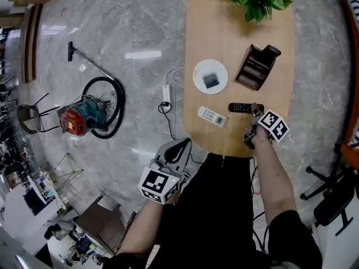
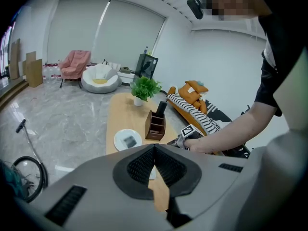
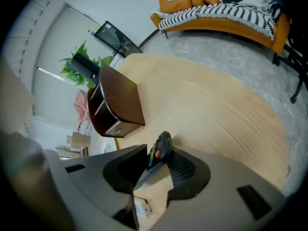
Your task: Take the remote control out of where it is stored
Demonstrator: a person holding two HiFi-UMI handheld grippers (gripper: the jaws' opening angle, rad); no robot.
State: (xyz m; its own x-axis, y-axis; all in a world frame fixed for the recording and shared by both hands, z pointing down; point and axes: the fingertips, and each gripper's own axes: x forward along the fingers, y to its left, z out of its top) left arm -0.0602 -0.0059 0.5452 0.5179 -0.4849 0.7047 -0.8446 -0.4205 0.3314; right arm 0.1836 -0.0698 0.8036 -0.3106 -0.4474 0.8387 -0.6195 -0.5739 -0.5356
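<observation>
The right gripper (image 3: 159, 158) is held with its jaws slightly spread around one end of the black remote control (image 1: 241, 107), which is loosely flanked rather than pinched. The remote is laid on the wooden table (image 1: 235, 15), out of the brown holder (image 1: 255, 69) and well apart from it. Its long axis is set across the table in the head view, roughly parallel to the near edge, with its right end between the jaws and its free end pointed at the white remote (image 1: 212, 116) just beside it. Coloured buttons are seen near the far end in the right gripper view. Print on either remote is too small to be read. The left gripper (image 2: 155, 150) is kept off the table's near edge, its jaws pressed together on nothing.
</observation>
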